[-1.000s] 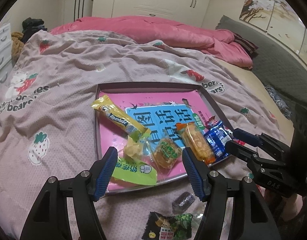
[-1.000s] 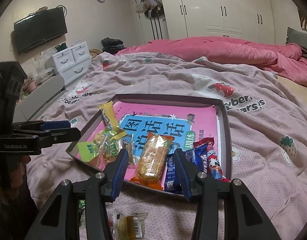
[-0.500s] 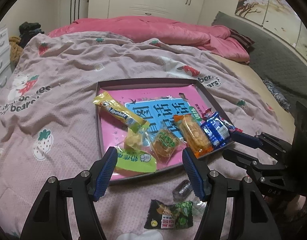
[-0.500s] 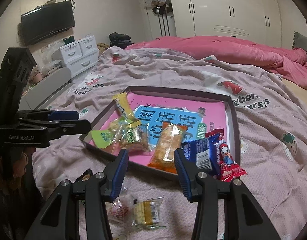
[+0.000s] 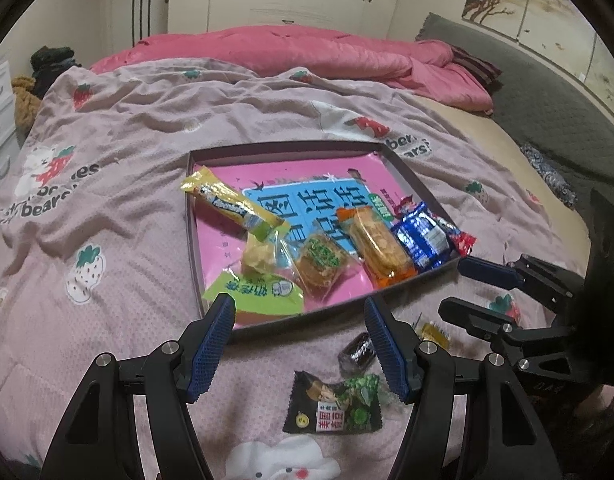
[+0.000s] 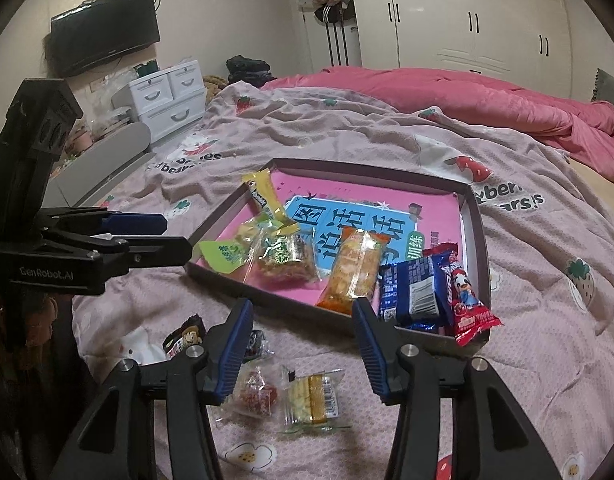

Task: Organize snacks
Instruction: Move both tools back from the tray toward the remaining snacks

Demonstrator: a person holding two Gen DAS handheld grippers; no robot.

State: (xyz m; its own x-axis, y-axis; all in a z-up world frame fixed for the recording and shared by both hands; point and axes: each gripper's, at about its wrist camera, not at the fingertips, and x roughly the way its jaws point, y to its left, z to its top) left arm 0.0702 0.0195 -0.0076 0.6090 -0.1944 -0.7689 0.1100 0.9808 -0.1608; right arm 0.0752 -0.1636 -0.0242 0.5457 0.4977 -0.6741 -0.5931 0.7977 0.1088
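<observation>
Seven snacks are lying in the tray (image 5: 411,182); near it on the bedspread four are waiting (black packet (image 5: 334,407) nearest), both the left gripper (image 5: 299,350) and right gripper (image 6: 303,350) hovering open, empty

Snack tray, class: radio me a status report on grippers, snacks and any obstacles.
Left gripper and right gripper open, empty. Tray holds several snacks; black packet and yellow cracker pack lie loose on the blanket. Nothing blocking.
</observation>
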